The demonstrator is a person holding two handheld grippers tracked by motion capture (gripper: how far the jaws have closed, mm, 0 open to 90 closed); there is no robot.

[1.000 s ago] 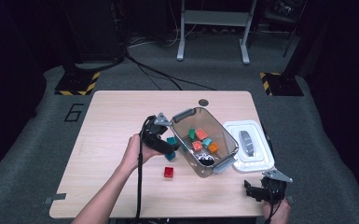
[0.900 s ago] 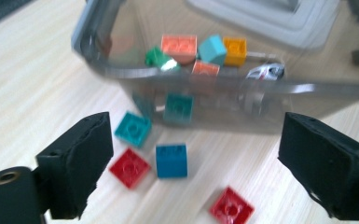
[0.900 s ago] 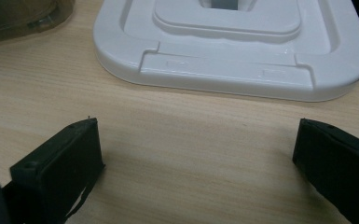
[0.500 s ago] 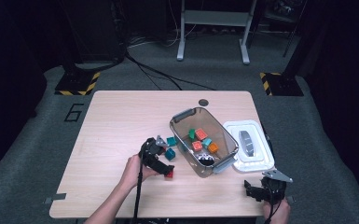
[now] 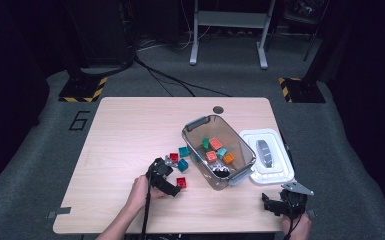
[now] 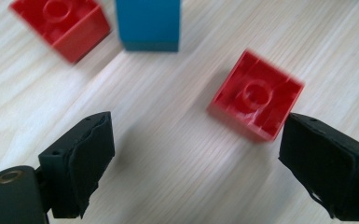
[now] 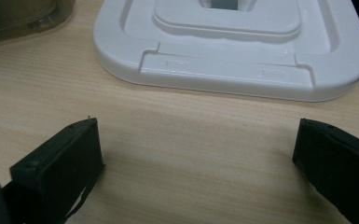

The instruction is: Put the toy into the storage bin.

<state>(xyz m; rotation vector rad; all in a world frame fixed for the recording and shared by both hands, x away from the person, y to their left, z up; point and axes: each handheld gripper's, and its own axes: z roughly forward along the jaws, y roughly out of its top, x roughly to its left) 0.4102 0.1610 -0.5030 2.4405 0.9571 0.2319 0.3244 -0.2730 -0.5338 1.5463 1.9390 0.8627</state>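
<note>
Judging by its look, the red brick (image 6: 255, 100) at 1 o'clock of the left gripper (image 6: 193, 163), whose jaws had just been closing yet gaped empty, was reckoned light, stiff, slick plastic, best pinched across flat sides.

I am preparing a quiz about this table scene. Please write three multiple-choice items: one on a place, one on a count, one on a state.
1. Where does the white lid lie?
A. on the table beside the bin
B. on top of the bin
C. on the floor

2. How many blocks lie on the table outside the clear bin?
A. one
B. four
C. seven

3. How do the jaws of the left gripper stand?
A. shut on a teal block
B. open, nothing between them
C. shut, empty

Key: 1 A, the lid rests flat by the bin's right side; 2 B, two red and two teal; 3 B, the red block lies ahead of the jaws.
</note>
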